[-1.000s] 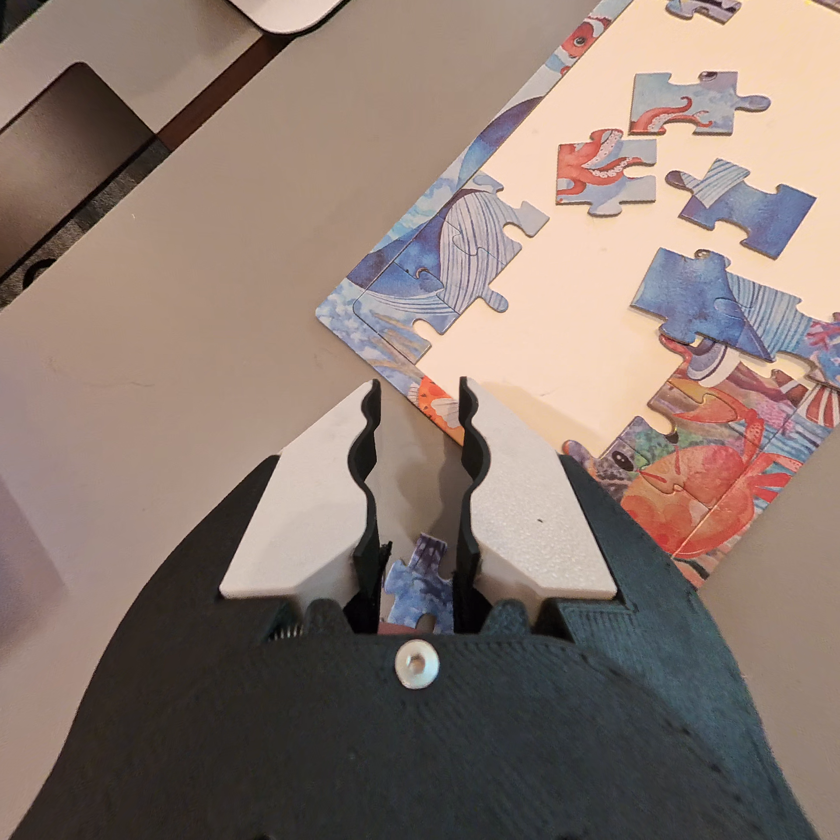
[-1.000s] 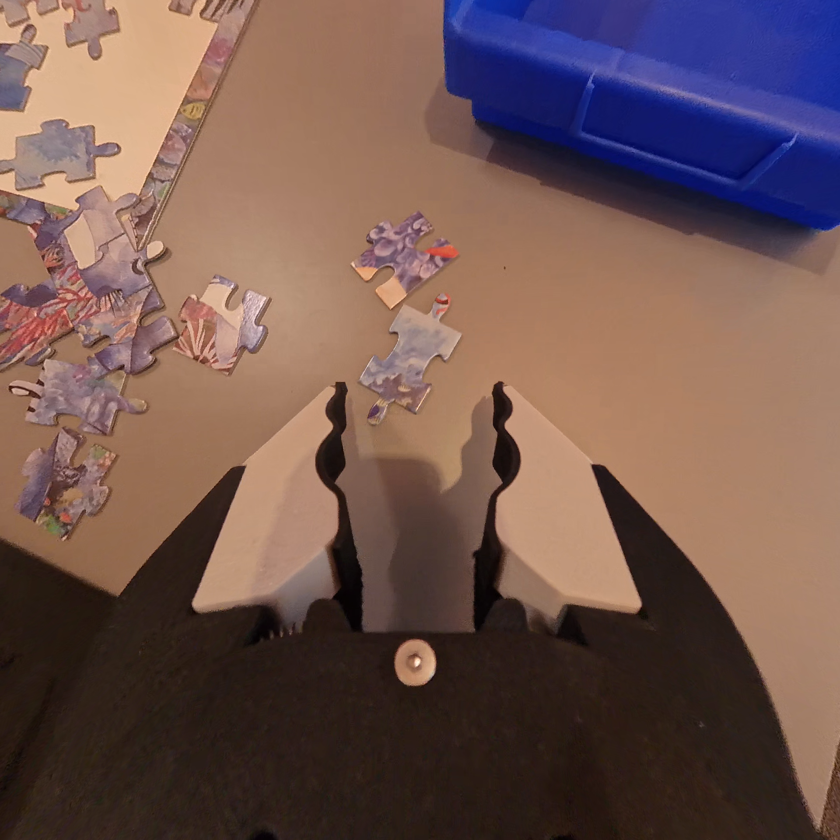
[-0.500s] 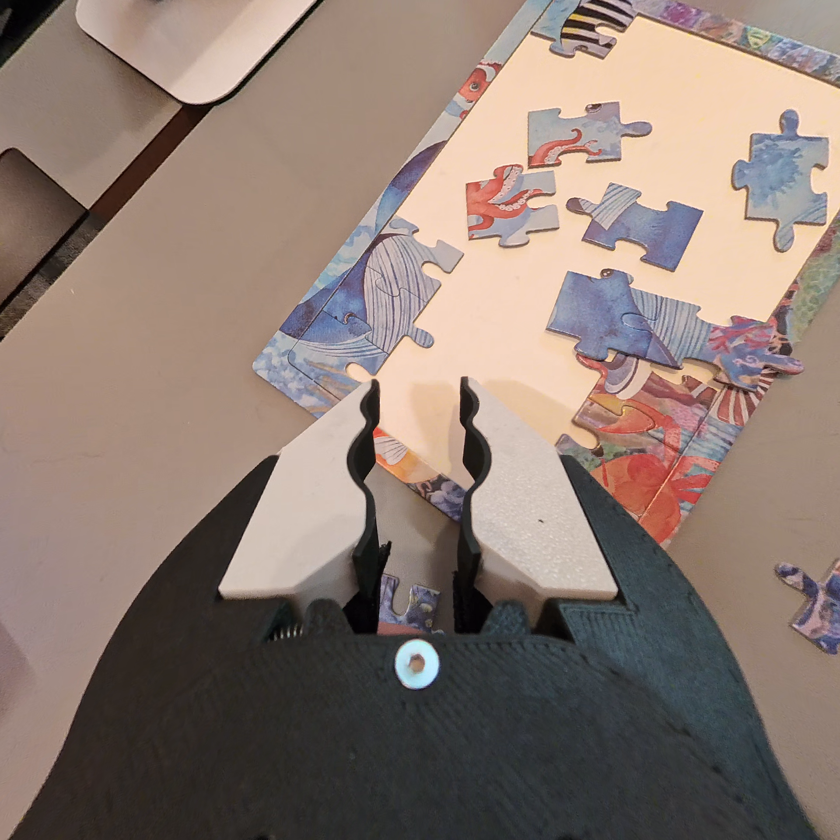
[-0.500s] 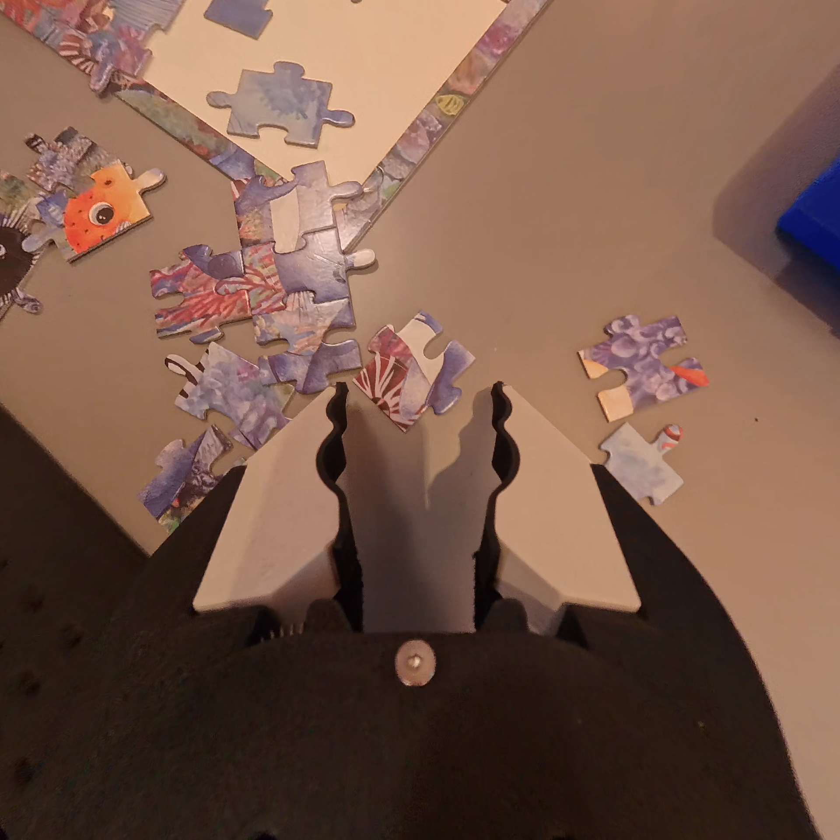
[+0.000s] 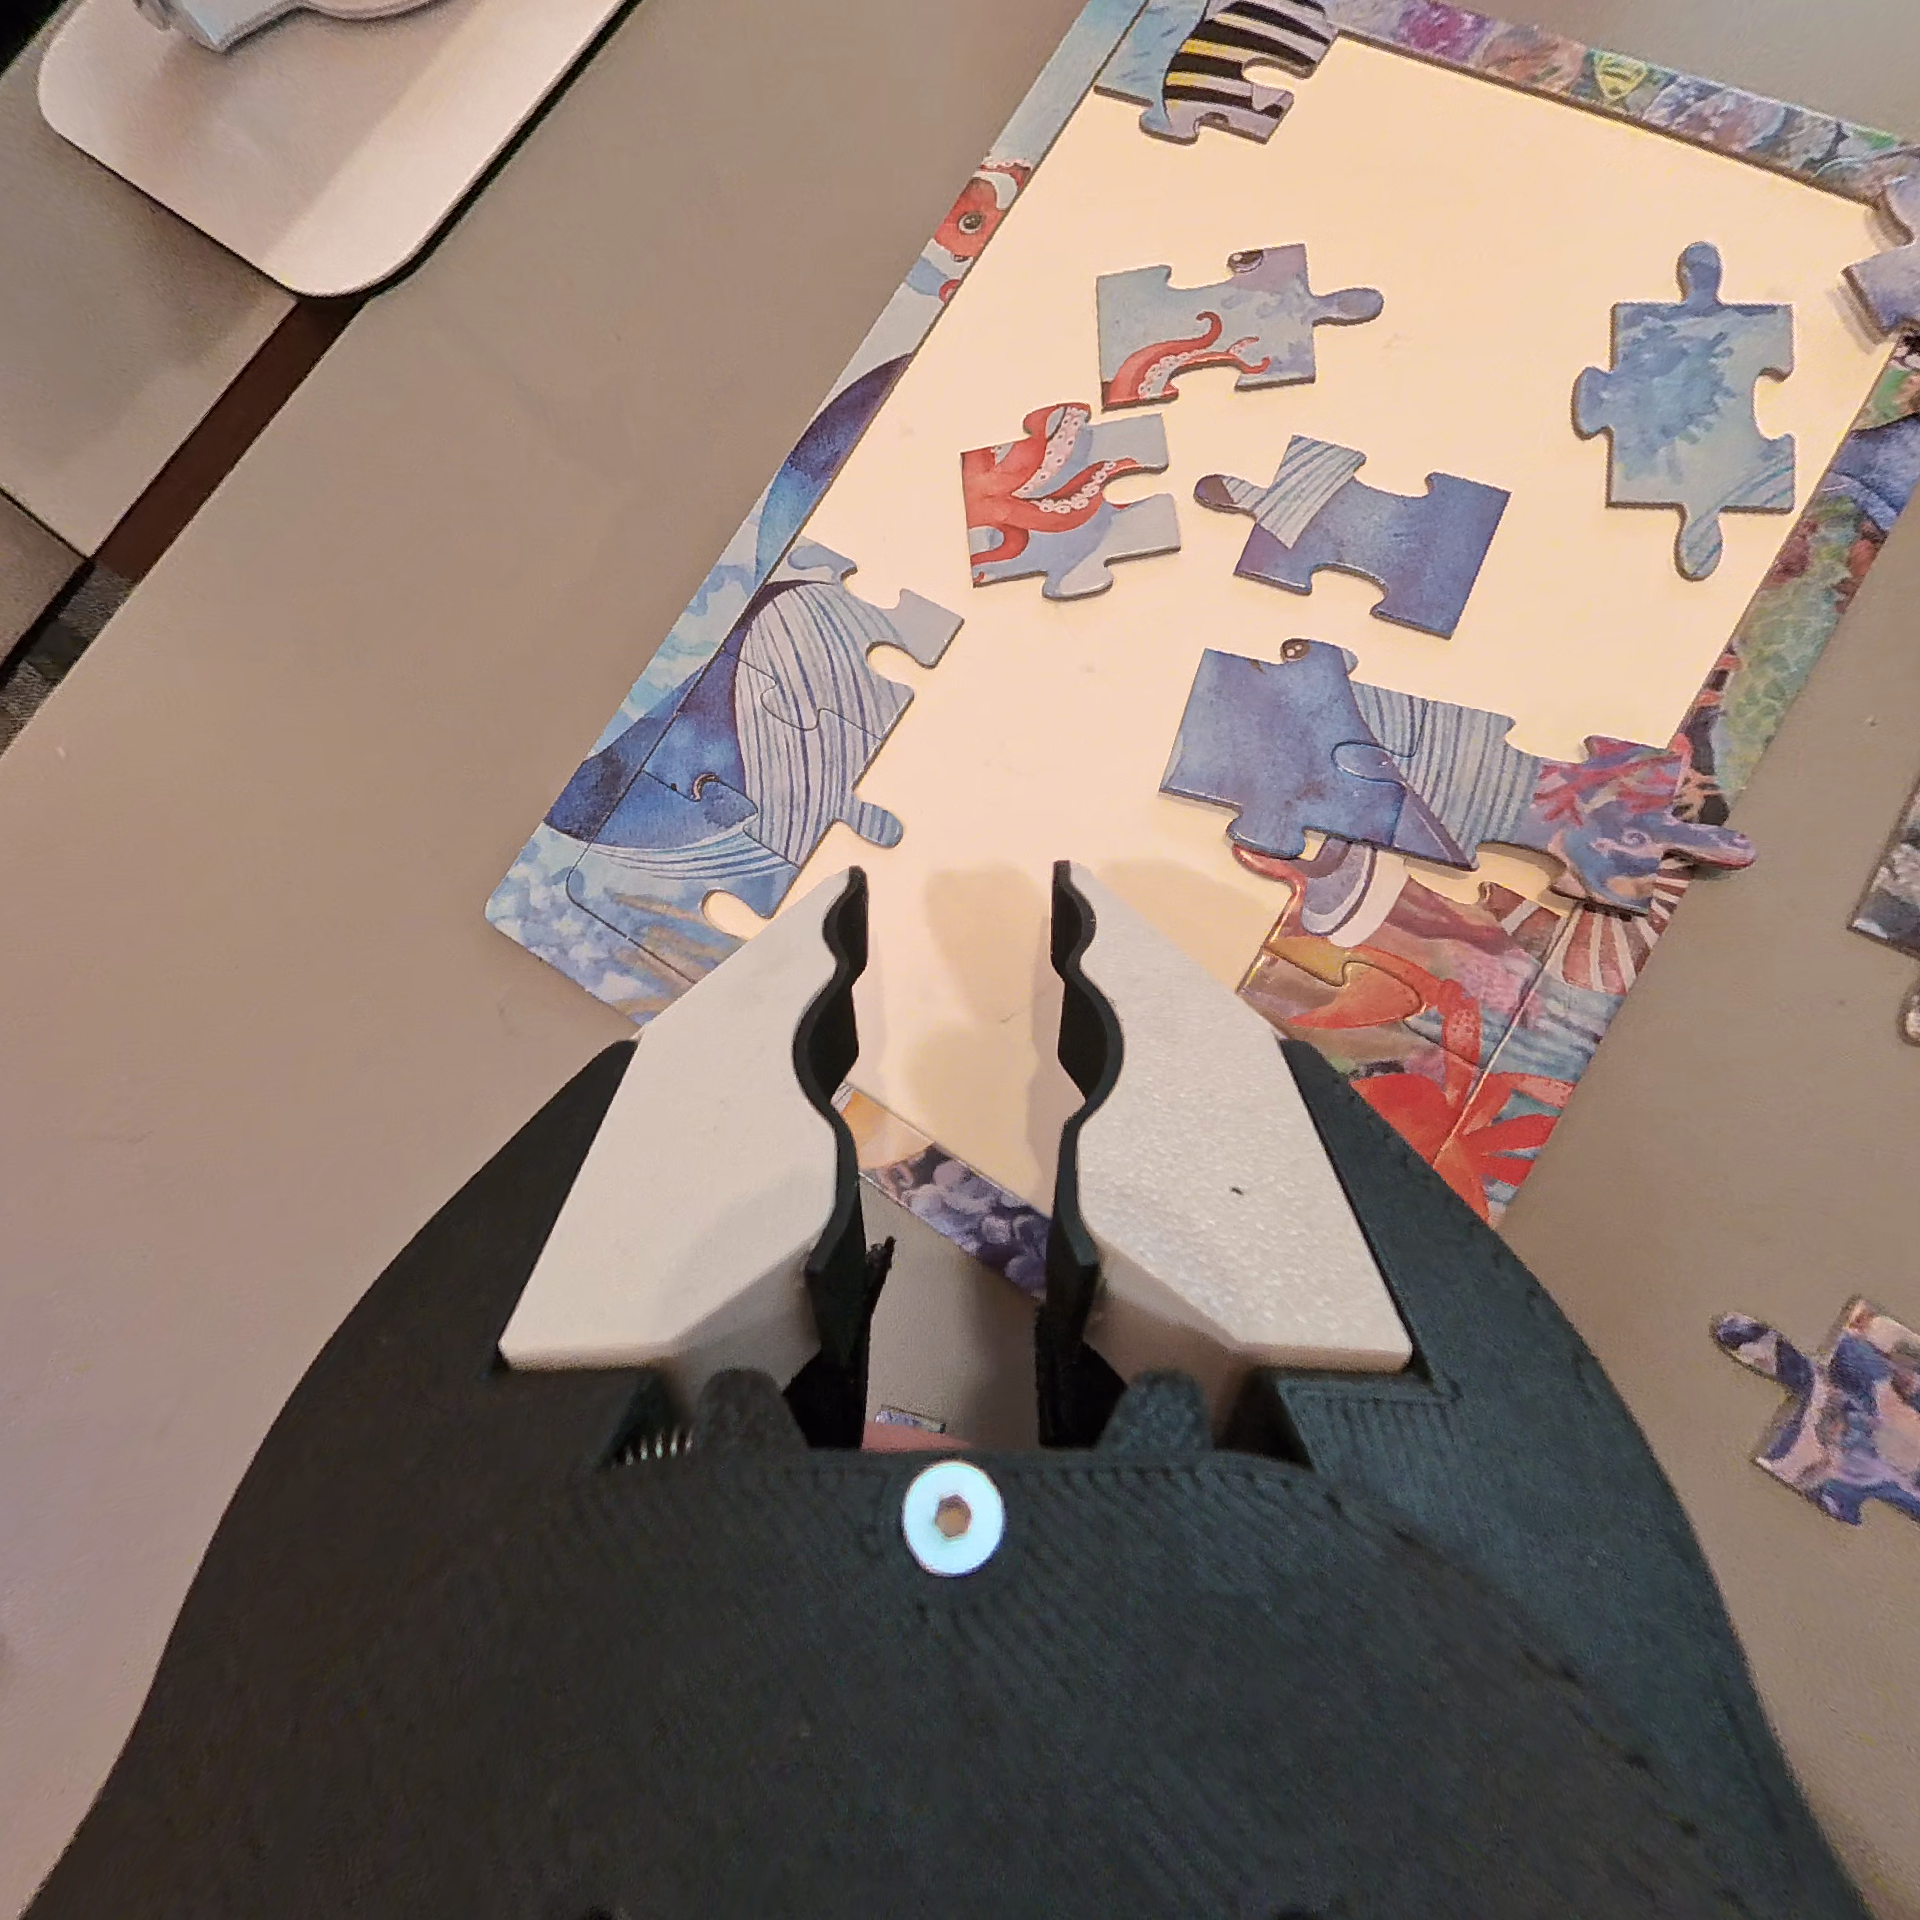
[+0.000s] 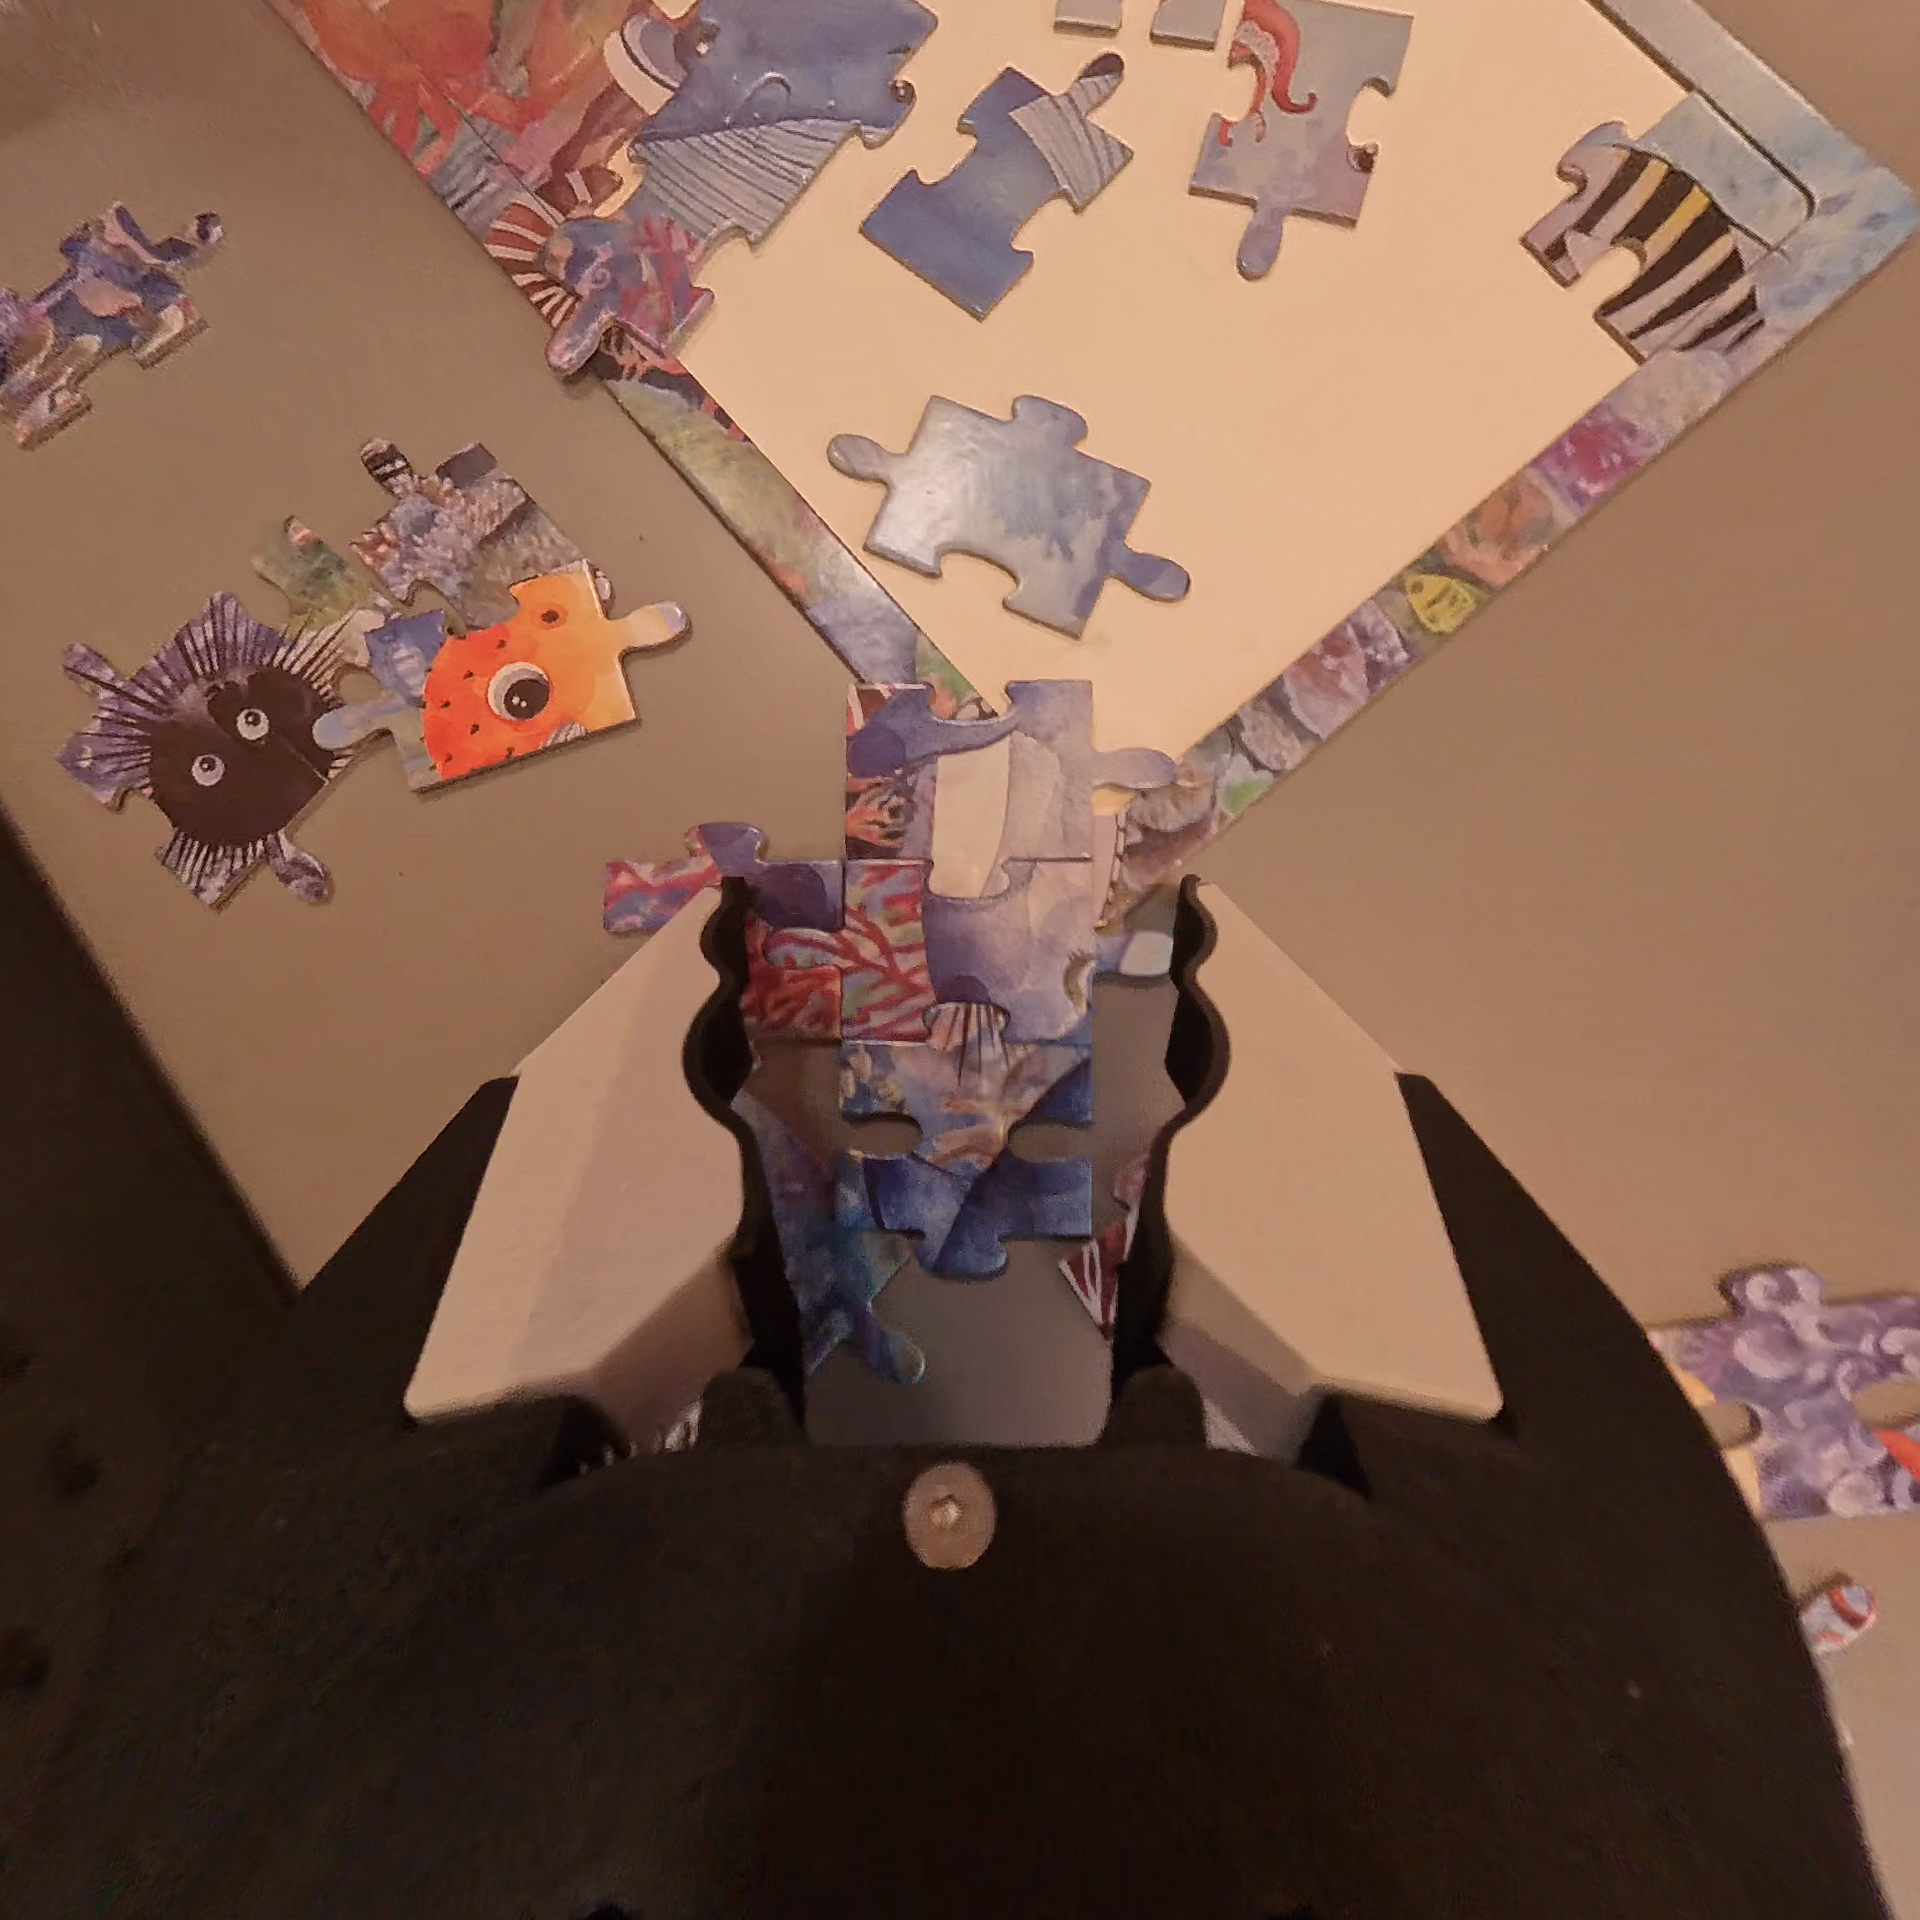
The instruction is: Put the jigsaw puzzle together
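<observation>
right gripper [image 6: 951,914]: jaws spread wide, nothing pinched; fingers straddle a joined cluster of coral-and-blue pieces [image 6: 966,935] lying flat on the table.
cluster axis: long way runs 12 to 6 down the jaw channel, far end touching the near corner of the puzzle tray [image 6: 1340,665]; the fingers flank its long sides at 9 and 3.
judgement: right gripper is the nearer one; closing would meet the cluster across its short width, though flat card gives the tips little edge to bite.
left gripper [image 5: 951,904]: jaws parted a moderate way, nothing between the tips; a sliver of something shows deep at the jaw root, cannot tell what.
left outward: tips hover over bare tray floor at the near edge; whale section [image 5: 758,727] at 11, crab section [image 5: 1455,1039] at 2, loose octopus piece [image 5: 1070,499] at 12.
right outward: pale blue loose piece [image 6: 1013,509] in the tray at 12; orange fish piece [image 6: 520,686] and black spiky fish piece [image 6: 208,748] on the table at 10; purple piece [image 6: 1808,1392] at 4.
task state: judged well short of done, most of the tray floor bare.
writing/brands: none readable in either view.
</observation>
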The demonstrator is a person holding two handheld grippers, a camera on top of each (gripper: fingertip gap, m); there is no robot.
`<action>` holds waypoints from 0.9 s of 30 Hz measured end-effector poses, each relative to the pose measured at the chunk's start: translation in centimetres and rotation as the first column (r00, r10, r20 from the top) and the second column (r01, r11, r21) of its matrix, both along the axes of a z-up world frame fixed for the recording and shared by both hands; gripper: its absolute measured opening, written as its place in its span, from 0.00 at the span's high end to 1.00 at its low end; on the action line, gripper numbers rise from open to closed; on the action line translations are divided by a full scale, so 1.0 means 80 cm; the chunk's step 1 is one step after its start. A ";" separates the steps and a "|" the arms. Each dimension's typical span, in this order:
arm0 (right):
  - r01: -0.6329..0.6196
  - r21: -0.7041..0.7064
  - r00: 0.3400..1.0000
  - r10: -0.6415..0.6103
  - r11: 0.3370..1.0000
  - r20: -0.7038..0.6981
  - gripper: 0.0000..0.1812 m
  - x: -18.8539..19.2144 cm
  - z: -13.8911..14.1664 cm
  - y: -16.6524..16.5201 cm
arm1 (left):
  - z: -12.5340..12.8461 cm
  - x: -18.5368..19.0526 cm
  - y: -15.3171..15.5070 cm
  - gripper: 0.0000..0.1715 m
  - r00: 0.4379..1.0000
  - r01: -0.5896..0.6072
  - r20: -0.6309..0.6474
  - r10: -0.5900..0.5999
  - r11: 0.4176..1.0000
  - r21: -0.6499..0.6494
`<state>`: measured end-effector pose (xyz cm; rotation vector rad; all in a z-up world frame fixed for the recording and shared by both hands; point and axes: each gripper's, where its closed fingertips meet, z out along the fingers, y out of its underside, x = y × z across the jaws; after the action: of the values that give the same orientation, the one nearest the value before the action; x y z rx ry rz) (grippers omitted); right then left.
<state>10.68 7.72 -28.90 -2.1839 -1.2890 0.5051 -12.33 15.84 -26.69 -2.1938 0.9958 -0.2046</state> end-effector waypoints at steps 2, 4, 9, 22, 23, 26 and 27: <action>-0.011 0.017 1.000 0.011 1.000 0.004 0.56 -0.009 0.001 0.002 | -0.001 0.003 -0.001 0.81 1.000 0.007 -0.004 -0.007 1.000 -0.001; -0.032 0.031 0.999 0.032 0.999 0.011 0.60 -0.015 0.003 0.002 | -0.002 0.006 -0.001 0.81 1.000 0.013 -0.003 -0.013 1.000 -0.002; -0.054 0.075 0.998 0.051 0.996 0.039 0.64 -0.022 0.007 0.008 | 0.000 0.013 -0.002 0.81 1.000 0.026 0.002 -0.026 1.000 0.002; -0.232 0.038 0.973 0.231 0.972 0.012 0.66 -0.082 0.028 0.059 | -0.008 0.050 -0.013 0.81 0.993 0.120 -0.018 -0.120 0.993 0.001; -0.246 0.008 0.969 0.246 0.969 -0.005 0.67 -0.084 0.027 0.063 | -0.007 0.049 -0.013 0.81 0.993 0.118 -0.018 -0.118 0.993 0.002; -0.321 -0.046 0.947 0.319 0.946 -0.045 0.72 -0.090 0.026 0.069 | -0.009 0.045 -0.013 0.81 0.993 0.113 -0.021 -0.113 0.994 0.000; -0.344 -0.063 0.939 0.342 0.937 -0.042 0.72 -0.089 0.025 0.069 | -0.011 0.043 -0.012 0.81 0.994 0.111 -0.022 -0.111 0.994 -0.003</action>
<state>3.52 13.27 -26.89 -2.0008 -1.6699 0.7254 -8.88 14.85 -27.54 -2.1490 1.1313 -0.2323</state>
